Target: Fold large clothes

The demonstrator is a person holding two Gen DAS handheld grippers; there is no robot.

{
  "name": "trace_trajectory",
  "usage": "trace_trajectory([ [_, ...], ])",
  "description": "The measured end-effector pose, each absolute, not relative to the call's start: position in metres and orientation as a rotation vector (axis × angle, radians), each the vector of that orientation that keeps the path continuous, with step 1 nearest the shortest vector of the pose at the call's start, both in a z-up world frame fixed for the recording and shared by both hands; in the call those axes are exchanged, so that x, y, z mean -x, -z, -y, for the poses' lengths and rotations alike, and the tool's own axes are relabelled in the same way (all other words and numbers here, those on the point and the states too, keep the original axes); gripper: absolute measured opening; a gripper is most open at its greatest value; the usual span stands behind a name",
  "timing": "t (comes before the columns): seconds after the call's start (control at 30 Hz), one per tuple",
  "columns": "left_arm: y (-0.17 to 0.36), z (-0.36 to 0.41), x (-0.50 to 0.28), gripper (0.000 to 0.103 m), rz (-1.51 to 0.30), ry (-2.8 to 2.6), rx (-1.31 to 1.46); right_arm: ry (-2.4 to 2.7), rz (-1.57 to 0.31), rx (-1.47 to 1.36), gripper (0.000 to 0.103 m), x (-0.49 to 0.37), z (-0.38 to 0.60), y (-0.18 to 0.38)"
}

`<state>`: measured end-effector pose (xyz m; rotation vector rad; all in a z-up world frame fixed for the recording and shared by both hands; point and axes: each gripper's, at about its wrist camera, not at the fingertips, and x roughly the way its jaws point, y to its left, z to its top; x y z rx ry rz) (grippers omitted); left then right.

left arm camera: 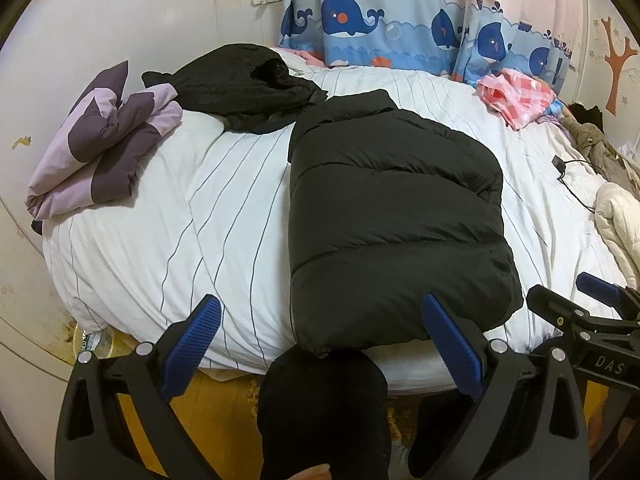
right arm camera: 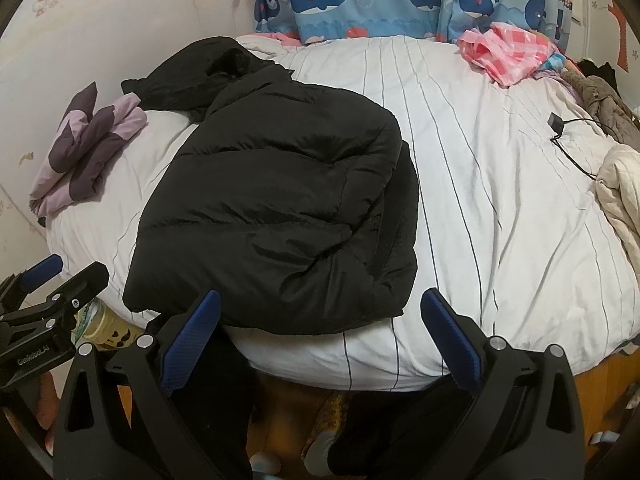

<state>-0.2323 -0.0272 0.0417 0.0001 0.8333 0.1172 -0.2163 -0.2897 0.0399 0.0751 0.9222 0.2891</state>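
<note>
A black puffer jacket (left arm camera: 392,216) lies folded into a block on the white striped bed (left arm camera: 224,216), its hem at the near edge; it also shows in the right wrist view (right arm camera: 280,208). My left gripper (left arm camera: 320,332) is open and empty, held just off the bed's near edge in front of the jacket's hem. My right gripper (right arm camera: 320,332) is open and empty at the near edge, by the jacket's lower right corner. The right gripper shows at the right of the left view (left arm camera: 592,304), and the left gripper at the left of the right view (right arm camera: 52,280).
A second black garment (left arm camera: 240,84) lies at the back left beside a folded purple quilt (left arm camera: 104,144). Pink checked cloth (left arm camera: 516,96) lies at the back right, a charger with cable (left arm camera: 560,166) and cream bedding (left arm camera: 616,224) at the right. A bottle (right arm camera: 104,324) stands below the bed edge.
</note>
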Motion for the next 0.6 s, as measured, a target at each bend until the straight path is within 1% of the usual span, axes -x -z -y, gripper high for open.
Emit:
trace_trajectory([
  [0.6, -0.0407, 0.0311, 0.2329, 0.096, -0.842, -0.133, -0.014, -0.295, -0.932, -0.077, 0.097, 0.2141, 0.2915, -0.0349],
])
